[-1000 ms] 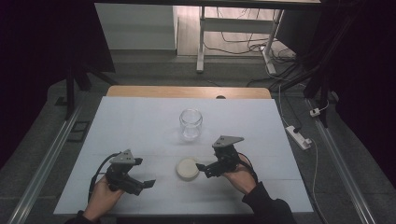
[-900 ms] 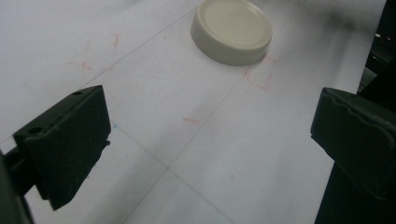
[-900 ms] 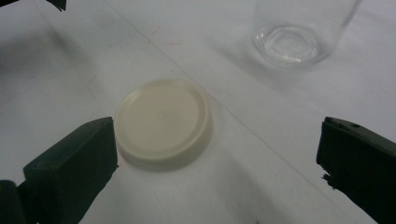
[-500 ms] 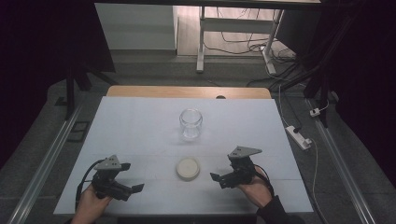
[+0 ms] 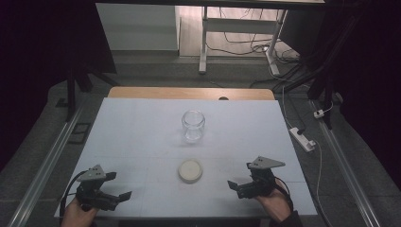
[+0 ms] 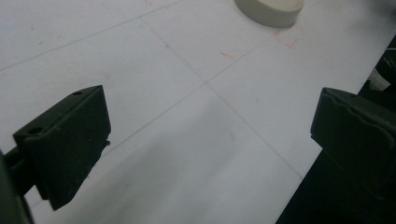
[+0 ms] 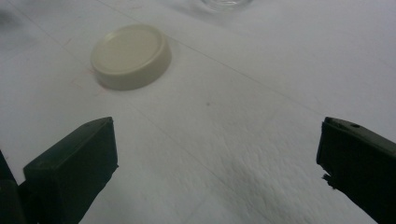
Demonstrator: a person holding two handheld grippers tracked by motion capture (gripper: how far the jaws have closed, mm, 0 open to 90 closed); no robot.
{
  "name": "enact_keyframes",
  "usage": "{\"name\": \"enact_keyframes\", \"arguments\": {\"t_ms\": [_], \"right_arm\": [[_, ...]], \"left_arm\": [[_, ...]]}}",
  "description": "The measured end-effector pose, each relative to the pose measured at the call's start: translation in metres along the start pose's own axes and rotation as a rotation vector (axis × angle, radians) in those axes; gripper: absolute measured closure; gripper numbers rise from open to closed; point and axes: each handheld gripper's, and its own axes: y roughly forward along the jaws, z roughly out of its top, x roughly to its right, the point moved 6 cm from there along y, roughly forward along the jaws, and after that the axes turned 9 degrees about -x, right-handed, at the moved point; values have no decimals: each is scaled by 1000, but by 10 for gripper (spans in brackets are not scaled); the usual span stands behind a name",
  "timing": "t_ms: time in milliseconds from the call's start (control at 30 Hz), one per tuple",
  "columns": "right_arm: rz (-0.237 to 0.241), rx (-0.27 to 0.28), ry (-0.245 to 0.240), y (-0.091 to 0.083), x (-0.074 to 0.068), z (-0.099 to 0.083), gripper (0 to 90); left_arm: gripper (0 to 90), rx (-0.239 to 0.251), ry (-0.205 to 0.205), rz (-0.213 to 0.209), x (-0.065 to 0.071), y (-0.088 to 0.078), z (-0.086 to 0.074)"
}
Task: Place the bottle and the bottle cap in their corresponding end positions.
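A clear glass jar [image 5: 193, 126] stands upright and lidless near the middle of the white table. Its cream round lid [image 5: 190, 170] lies flat in front of it. The lid [image 7: 131, 56] appears at the upper left of the right gripper view, and the lid [image 6: 271, 10] is cut by the top edge of the left gripper view. My left gripper [image 5: 119, 190] is open near the table's front left corner, with nothing between its jaws. My right gripper [image 5: 236, 188] is open at the front right, a short way right of the lid, also holding nothing.
The white table sheet [image 5: 142, 132] has a wooden strip [image 5: 189, 92] along its far edge. A power strip [image 5: 301, 138] lies on the floor to the right. Metal rails [image 5: 47, 161] run along both sides. A desk frame and cables [image 5: 236, 38] stand beyond the table.
Both grippers have drawn back toward the table's front edge and outward, the left to the left, the right to the right. The lid and jar have stayed put.
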Motion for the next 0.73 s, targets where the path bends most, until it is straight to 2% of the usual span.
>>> {"name": "enact_keyframes", "arguments": {"t_ms": [200, 567, 733], "right_arm": [[-71, 7, 54, -14, 11, -18, 0], [-100, -30, 113, -33, 20, -49, 0], [-98, -23, 152, -38, 24, -52, 0]], "left_arm": [[0, -9, -26, 28, -4, -6, -12], [0, -21, -90, 71, -12, -14, -29], [0, -27, -101, 73, -13, -13, -29]]}}
